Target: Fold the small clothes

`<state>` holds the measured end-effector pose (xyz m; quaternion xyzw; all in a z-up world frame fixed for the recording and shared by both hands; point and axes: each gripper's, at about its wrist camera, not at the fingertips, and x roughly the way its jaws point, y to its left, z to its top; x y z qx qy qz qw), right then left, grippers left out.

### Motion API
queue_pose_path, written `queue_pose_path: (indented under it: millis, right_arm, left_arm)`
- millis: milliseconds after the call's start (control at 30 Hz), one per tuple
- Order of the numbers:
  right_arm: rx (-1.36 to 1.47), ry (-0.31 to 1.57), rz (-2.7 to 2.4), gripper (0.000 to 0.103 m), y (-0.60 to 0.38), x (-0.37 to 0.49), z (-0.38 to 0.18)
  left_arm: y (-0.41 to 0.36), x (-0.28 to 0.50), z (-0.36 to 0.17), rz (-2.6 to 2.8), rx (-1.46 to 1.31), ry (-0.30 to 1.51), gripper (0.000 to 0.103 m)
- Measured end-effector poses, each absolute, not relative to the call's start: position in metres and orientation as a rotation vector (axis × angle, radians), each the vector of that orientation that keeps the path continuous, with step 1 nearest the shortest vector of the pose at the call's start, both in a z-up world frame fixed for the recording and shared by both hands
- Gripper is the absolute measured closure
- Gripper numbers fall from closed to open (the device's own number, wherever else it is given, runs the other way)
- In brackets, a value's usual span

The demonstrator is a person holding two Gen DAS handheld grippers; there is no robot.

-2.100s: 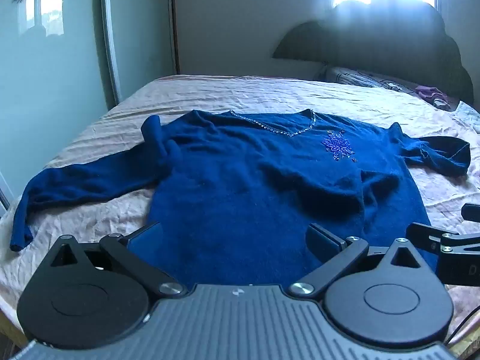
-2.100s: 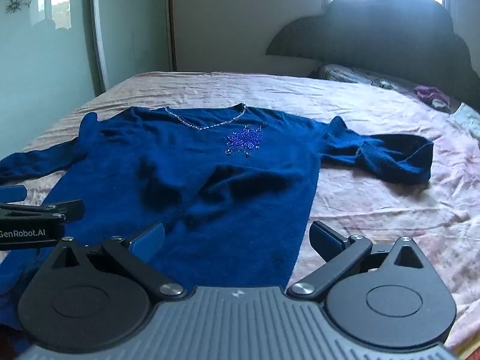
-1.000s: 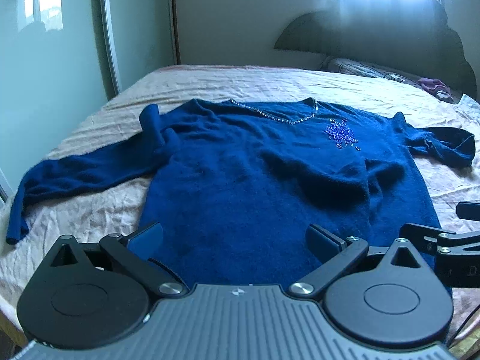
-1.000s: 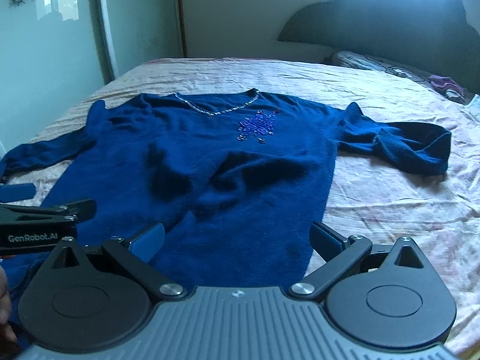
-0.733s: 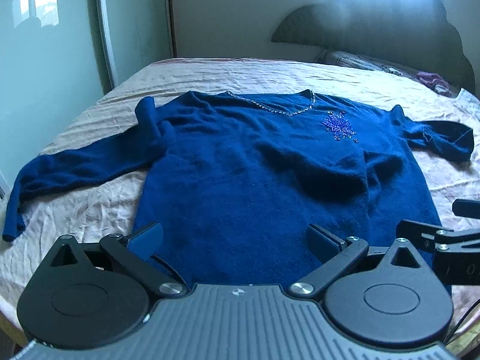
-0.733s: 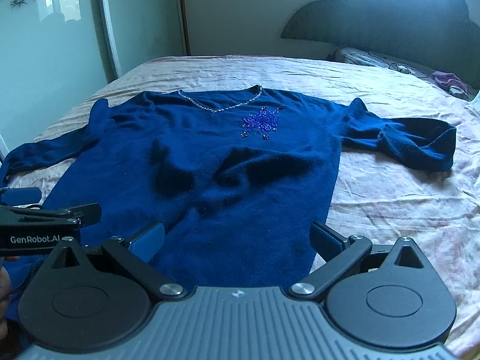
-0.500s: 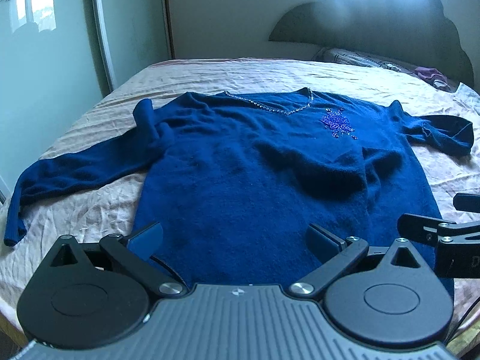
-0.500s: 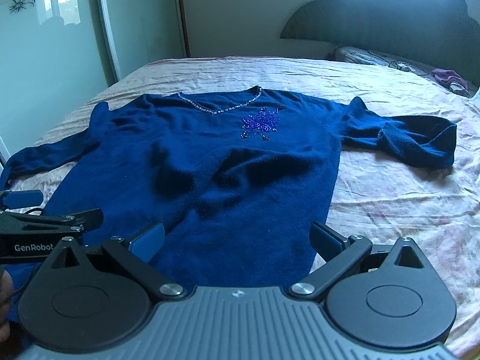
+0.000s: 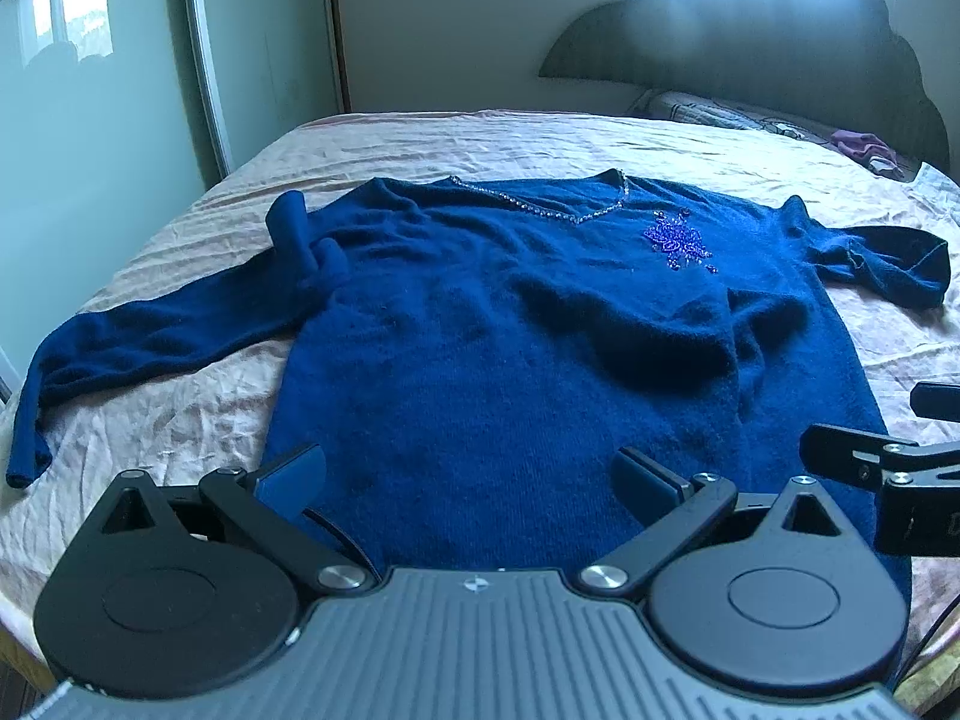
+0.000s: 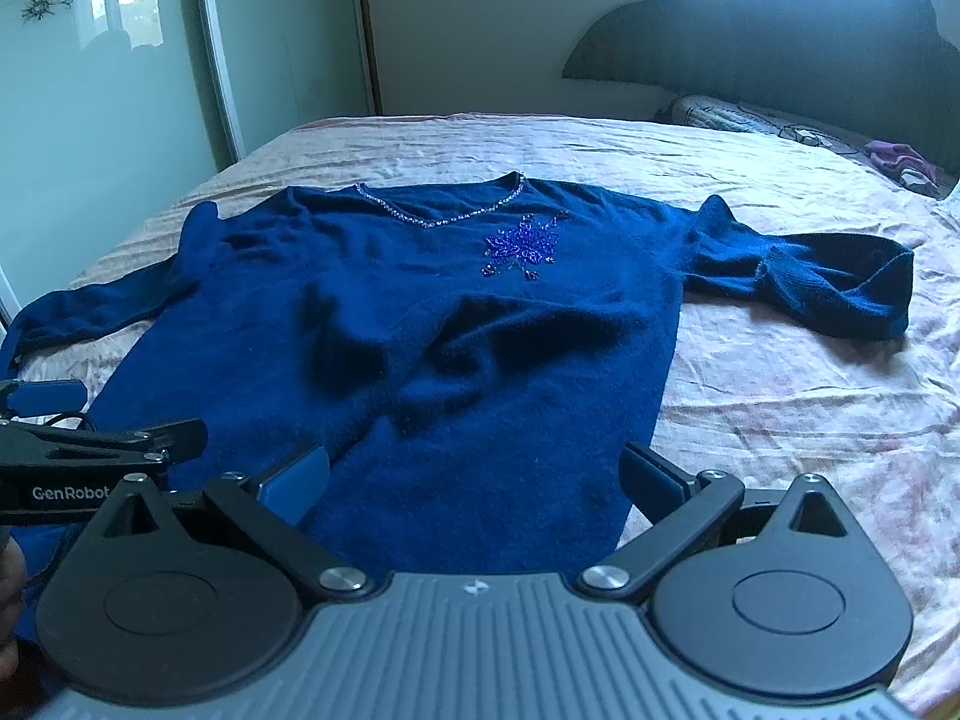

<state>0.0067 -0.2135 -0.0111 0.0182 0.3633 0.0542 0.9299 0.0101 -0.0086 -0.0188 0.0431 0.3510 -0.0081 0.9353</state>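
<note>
Presently both hand-held grippers, left (image 9: 468, 474) and right (image 10: 474, 474), gape wide over the sweater (image 9: 540, 324) hem; pinch both corners evenly before lifting.

I count 1 blue sweater (image 9: 540, 348) spread on 1 bed (image 9: 456, 144), with 2 sleeves out to the sides and 1 beaded flower motif (image 9: 678, 240) on its chest. I have 2 grippers in view, left gripper (image 9: 471, 474) and right gripper (image 10: 474, 474), each with 2 fingers spread apart. Far back I see 1 pillow (image 10: 738, 114) and 1 small purple cloth (image 10: 900, 159).
</note>
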Motion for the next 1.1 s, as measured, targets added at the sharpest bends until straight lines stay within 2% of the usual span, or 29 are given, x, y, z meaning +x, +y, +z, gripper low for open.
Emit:
queue_pose_path:
  millis: [567,733,1100]
  right_arm:
    - [0.044,0.728,0.114,0.0,-0.217,0.005,-0.008]
    - [0.031,0.59,0.115,0.0,-0.227,-0.004,0.003]
    - [-0.157,0.476,0.103,0.0,-0.221,-0.007,0.01]
  left_arm:
    - [-0.008,0.01,-0.02,-0.015,0.089,0.719,0.001]
    - [-0.007,0.011,-0.018,-0.025,0.056,0.713,0.001]
    - [-0.02,0.02,-0.015,-0.079,0.067,0.693,0.001]
